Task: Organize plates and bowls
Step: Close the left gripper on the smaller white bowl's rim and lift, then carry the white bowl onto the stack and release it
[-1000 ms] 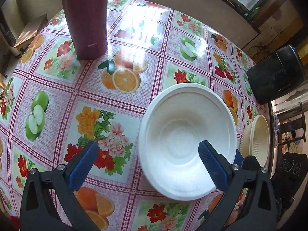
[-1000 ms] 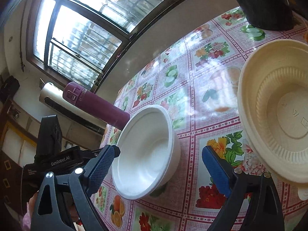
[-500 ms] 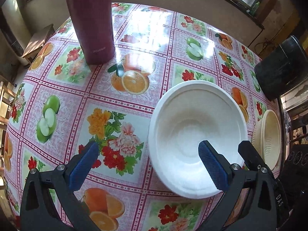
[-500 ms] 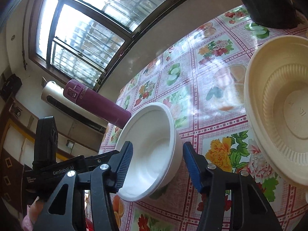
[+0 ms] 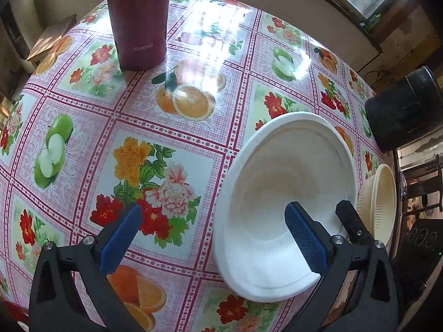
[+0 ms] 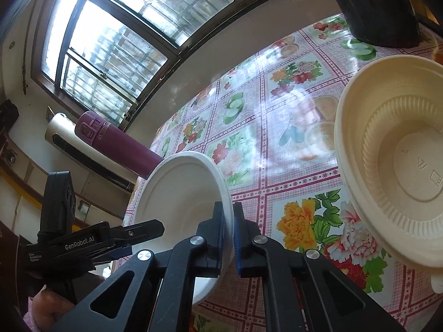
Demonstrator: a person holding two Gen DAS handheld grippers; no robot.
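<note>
A white bowl [image 5: 288,193] is tilted on the flowered tablecloth, its rim pinched by my right gripper [image 6: 228,221], which is shut on it. The bowl also shows in the right wrist view [image 6: 180,193]. My left gripper [image 5: 213,229] is open, its right finger over the bowl's inside, its left finger over the cloth. A cream ribbed bowl [image 6: 396,160] sits to the right of the white one, also seen in the left wrist view [image 5: 379,204] at the table's edge.
A maroon flask [image 5: 137,19] stands at the far left of the table. A black pot [image 5: 401,110] stands at the far right; it also shows in the right wrist view [image 6: 376,8]. The table edge runs just beyond the cream bowl.
My right gripper has gone from open to shut on the white bowl's rim, and the bowl has tipped up. The left gripper stays open and has shifted slightly.
</note>
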